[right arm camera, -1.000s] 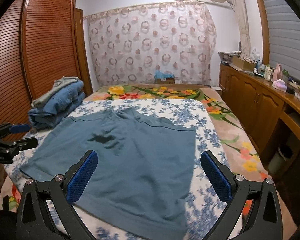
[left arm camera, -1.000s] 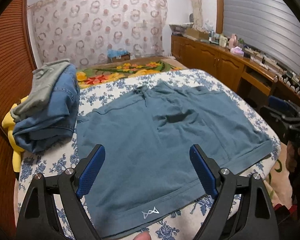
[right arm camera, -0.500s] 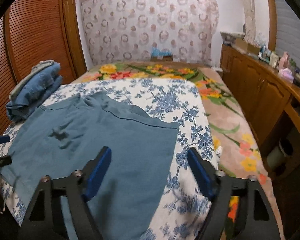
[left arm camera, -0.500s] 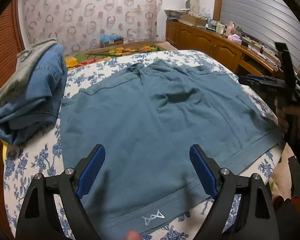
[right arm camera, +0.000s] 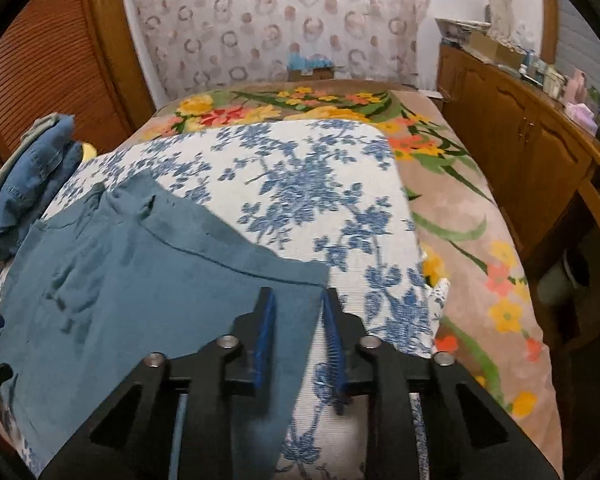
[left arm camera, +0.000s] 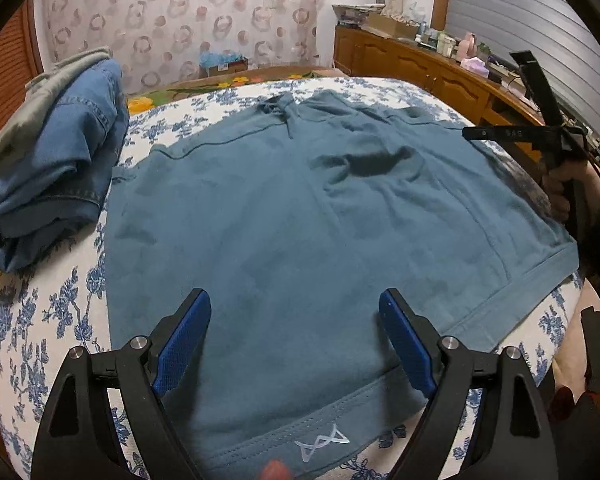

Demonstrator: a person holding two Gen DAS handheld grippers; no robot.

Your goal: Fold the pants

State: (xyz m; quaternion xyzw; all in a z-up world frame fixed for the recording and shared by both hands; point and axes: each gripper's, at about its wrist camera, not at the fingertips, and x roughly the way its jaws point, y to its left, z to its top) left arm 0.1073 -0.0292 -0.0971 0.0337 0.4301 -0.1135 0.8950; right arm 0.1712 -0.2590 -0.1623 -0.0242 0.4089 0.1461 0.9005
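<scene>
Teal shorts (left arm camera: 300, 200) lie spread flat on the bed, waistband and drawstring at the far side, a white logo on the near hem. My left gripper (left arm camera: 293, 300) hangs open over that near hem, nothing between its blue pads. My right gripper (right arm camera: 299, 316) is over the shorts (right arm camera: 120, 280) at their right waist corner. Its jaws are closing to a narrow slit, and the cloth's edge shows flat in the gap. The left wrist view shows the right gripper (left arm camera: 472, 133) side-on at the shorts' far right edge, held by a hand (left arm camera: 560, 188).
The bed has a white-and-blue floral sheet (right arm camera: 300, 184) over a flowered blanket (right arm camera: 460, 220). A pile of folded jeans and grey cloth (left arm camera: 60, 140) sits at the left. Wooden cabinets (right arm camera: 520, 140) with clutter on top line the right wall, and a louvred wardrobe (right arm camera: 40, 60) stands at the left.
The right gripper's jaws have narrowed from wide apart to a slit and it has slid to the shorts' right corner. The left gripper has sunk closer to the near hem, still open.
</scene>
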